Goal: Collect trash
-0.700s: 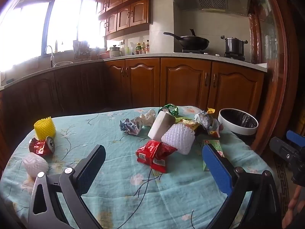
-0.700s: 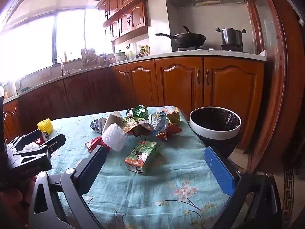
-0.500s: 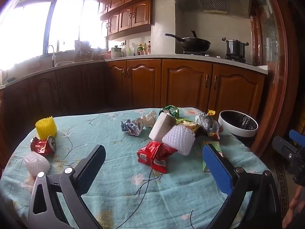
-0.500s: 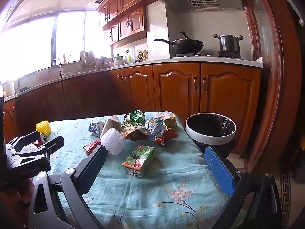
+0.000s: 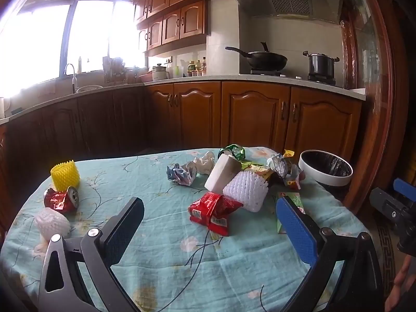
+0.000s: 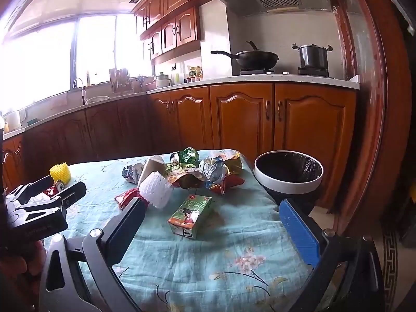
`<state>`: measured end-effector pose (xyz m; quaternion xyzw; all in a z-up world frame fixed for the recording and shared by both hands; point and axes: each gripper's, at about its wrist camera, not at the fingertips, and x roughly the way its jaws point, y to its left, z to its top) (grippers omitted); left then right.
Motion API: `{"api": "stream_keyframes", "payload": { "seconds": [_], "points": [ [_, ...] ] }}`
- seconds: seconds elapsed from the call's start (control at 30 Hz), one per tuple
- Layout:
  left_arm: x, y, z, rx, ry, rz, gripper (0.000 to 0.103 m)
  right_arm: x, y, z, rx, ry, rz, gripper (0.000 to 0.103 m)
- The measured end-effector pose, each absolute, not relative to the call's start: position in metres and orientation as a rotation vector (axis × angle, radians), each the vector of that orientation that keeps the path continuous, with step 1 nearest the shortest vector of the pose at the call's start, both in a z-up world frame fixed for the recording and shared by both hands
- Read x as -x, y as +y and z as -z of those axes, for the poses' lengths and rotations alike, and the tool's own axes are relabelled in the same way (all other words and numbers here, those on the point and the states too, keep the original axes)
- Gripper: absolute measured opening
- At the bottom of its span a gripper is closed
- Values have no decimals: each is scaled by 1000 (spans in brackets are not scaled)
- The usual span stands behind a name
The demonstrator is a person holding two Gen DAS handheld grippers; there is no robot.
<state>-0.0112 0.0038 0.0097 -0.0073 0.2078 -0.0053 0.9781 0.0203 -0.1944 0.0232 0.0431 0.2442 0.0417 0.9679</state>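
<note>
Trash lies scattered over a table with a teal flowered cloth (image 5: 156, 247). My left gripper (image 5: 210, 223) hangs open above the near edge, nothing between its fingers; a red snack wrapper (image 5: 214, 209) and a white foam net (image 5: 245, 189) lie just beyond it. My right gripper (image 6: 212, 223) is also open and empty, with a green drink carton (image 6: 189, 214) lying ahead of it. Behind sits a heap of crumpled foil and wrappers (image 6: 208, 169). A white-rimmed bin with a black liner (image 6: 288, 171) stands off the table's right side.
At the left end lie a yellow foam net (image 5: 65, 174), a crushed red can (image 5: 61, 199) and a white foam ball (image 5: 52, 223). Wooden kitchen cabinets (image 5: 254, 119) run behind the table. The left gripper (image 6: 44, 205) shows at the left of the right wrist view.
Both views have tilted up a little, so the table and trash sit slightly lower in frame. Both grippers stay open and empty.
</note>
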Motion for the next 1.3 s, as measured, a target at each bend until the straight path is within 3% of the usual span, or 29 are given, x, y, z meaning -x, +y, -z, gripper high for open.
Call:
{"api": "stream_keyframes", "payload": {
  "seconds": [1.3],
  "points": [
    [10, 4, -4, 13, 423, 14, 102, -23, -193, -17, -98, 509, -104, 103]
  ]
}}
